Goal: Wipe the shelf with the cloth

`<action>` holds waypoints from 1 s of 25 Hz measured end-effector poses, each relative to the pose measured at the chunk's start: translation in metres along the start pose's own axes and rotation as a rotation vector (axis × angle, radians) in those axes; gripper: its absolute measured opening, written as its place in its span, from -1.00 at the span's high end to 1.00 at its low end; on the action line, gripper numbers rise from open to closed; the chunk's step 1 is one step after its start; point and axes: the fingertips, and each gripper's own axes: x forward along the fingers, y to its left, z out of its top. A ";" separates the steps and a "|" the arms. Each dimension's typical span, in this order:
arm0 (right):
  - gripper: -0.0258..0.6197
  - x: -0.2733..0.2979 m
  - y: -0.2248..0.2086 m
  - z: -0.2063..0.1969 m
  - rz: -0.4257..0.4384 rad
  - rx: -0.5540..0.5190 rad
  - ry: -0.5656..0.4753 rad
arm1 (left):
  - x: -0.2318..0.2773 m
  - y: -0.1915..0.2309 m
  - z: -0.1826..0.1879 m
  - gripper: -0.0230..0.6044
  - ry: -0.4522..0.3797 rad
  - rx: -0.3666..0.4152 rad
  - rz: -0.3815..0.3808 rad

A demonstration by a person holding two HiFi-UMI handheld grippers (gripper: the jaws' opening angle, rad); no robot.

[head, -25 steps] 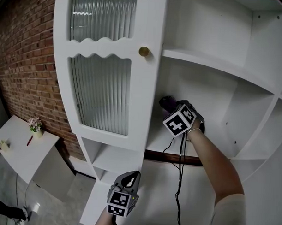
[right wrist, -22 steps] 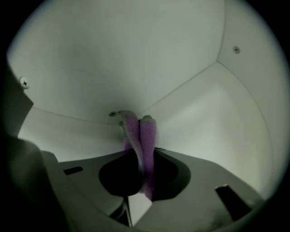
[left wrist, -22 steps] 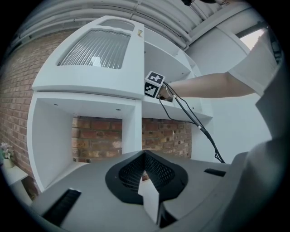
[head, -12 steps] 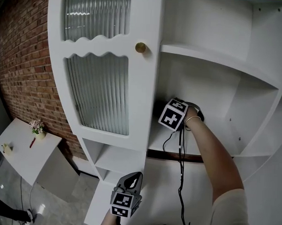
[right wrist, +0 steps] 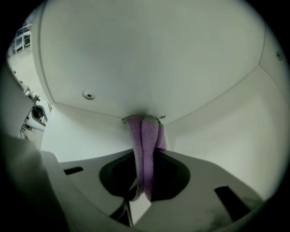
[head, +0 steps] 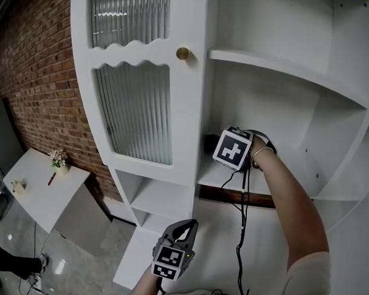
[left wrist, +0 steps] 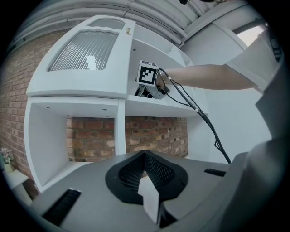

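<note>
I've got a lilac-purple terry cloth against the plain white painted shelf unit. The right hand-held gripper reads matte grey, its cube patterned in black-and-white squares. There's vertically ribbed grey-clear glass pane under wavy white trim, a brass-gold round knob, a red-brown brick wall with pale mortar lines, and a black cable.

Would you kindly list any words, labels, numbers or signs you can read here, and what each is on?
None: no readable text on anything in view.
The marker cubes, left and right, show only black-and-white square patterns, not letters or numbers.
</note>
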 end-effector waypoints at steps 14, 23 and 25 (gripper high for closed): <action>0.72 -0.060 0.073 0.003 0.073 -0.078 0.020 | -0.021 -0.031 0.002 0.88 0.004 0.018 -0.033; 0.72 -0.092 0.109 0.005 0.081 -0.117 0.032 | -0.042 -0.037 -0.007 0.88 0.026 0.027 -0.078; 0.72 -0.098 0.117 0.006 0.093 -0.108 0.023 | -0.046 -0.039 -0.007 0.88 0.021 0.021 -0.089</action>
